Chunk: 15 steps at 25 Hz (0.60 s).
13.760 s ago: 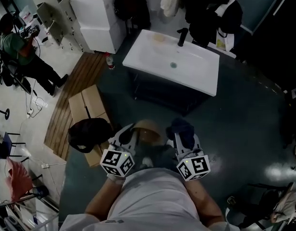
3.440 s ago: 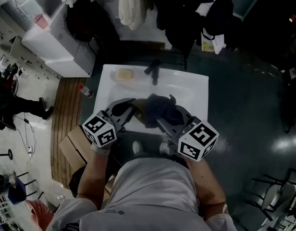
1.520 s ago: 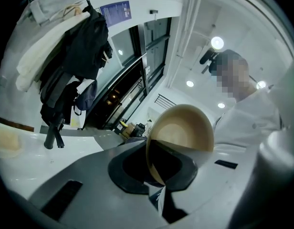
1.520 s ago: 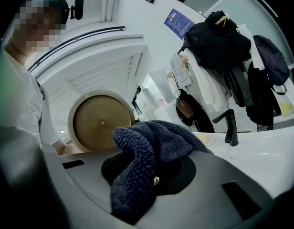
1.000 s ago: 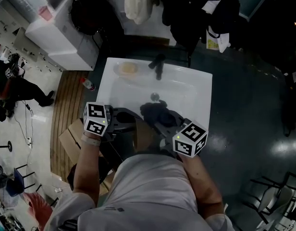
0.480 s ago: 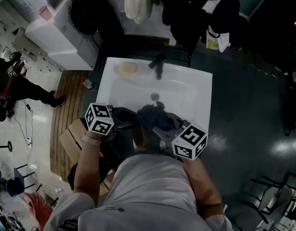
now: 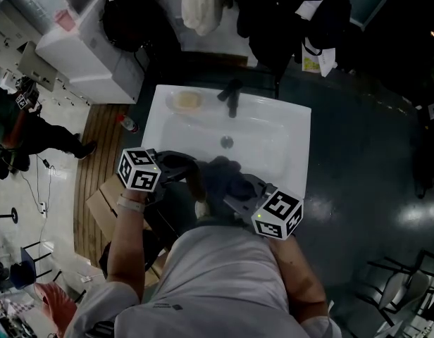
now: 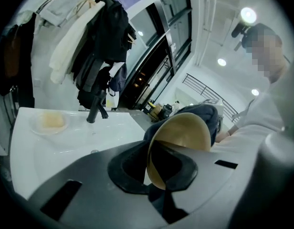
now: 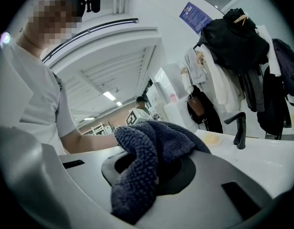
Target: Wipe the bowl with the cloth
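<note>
A tan bowl (image 8: 183,136) is tilted on edge, and my left gripper (image 8: 154,173) is shut on its rim. In the head view the bowl (image 7: 196,183) shows as a thin brown edge over the front rim of the white sink (image 7: 291,129), with the left gripper (image 7: 186,171) beside it. A dark blue cloth (image 9: 146,151) is bunched in my right gripper (image 9: 152,171), which is shut on it. The cloth (image 7: 220,174) lies against the bowl's right side, in front of the right gripper (image 7: 236,190). The bowl's inside is hidden in the head view.
A black faucet (image 7: 232,98) stands at the sink's back edge, with a dish of yellow soap (image 7: 185,101) to its left. Dark clothes hang behind the sink. A white cabinet (image 7: 87,48) and cardboard boxes (image 7: 97,203) stand at the left. A person (image 7: 20,129) stands far left.
The left gripper has shifted slightly left with the bowl. The right gripper and cloth have slid a little down and left against the bowl.
</note>
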{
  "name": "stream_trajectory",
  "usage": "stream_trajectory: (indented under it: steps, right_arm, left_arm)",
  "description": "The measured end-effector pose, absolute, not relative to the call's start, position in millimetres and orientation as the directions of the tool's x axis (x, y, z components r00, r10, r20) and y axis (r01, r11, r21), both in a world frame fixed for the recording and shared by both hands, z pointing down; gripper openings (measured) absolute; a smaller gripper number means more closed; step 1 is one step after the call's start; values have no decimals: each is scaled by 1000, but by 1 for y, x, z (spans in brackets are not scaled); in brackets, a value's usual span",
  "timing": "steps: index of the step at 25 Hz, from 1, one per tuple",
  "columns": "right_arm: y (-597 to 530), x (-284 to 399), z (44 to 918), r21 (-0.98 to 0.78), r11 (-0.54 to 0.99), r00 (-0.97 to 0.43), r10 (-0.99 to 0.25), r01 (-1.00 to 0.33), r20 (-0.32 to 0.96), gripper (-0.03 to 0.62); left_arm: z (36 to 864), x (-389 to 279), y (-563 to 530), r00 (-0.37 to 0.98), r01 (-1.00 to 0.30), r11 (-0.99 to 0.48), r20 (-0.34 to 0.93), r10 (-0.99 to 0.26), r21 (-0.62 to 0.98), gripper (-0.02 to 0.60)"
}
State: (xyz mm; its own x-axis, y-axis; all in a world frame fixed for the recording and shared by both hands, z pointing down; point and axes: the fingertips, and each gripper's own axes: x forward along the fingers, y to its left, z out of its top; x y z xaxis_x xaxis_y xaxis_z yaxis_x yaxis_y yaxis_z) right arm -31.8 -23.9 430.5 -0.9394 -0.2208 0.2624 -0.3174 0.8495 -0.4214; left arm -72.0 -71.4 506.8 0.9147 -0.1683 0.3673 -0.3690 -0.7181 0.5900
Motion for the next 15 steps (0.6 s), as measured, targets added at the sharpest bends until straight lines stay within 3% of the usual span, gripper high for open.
stream_trajectory:
  steps: [9,15]
  right_arm:
    - [-12,-40,445,-465,844,-950,-152,-269,272,61]
    - [-7,-47,458,-475,842,-948,-121,-255,294,61]
  left_arm:
    - [494,-87,-96,897,-440,-667,322,-302,601,20]
    - [467,-87,-104,921,-362,-626,161,-355,691,18]
